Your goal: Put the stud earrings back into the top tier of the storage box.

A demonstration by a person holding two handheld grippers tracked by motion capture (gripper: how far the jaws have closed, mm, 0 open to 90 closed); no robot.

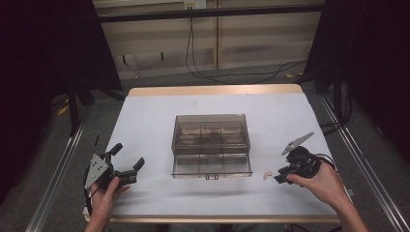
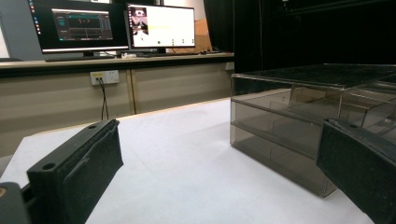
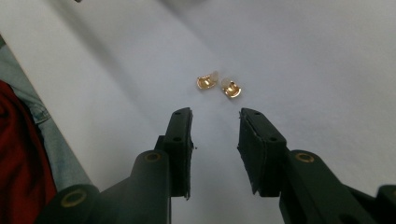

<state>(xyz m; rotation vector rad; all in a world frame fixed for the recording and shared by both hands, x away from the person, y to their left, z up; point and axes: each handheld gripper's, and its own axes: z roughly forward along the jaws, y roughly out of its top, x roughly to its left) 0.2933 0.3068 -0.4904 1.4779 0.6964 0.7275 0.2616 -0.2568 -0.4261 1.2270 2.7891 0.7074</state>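
Two small gold pieces (image 3: 218,85) lie on the white tabletop (image 1: 145,121), just right of the smoky clear-plastic compartment box (image 1: 211,145).

The right gripper (image 3: 215,116) hovers just short of them, jaws part-open, empty; the left gripper (image 1: 126,159) gapes wide, empty.

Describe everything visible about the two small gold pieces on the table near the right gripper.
The gold pieces are two tiny, shiny, cupped metal-looking bits, each with a pale whitish part at its top edge. They lie side by side, close together, on the white table cover, just ahead of the right gripper, whose jaws stand apart with nothing between them. Nothing grips or touches them. In the high view they lie right of the box's front corner.
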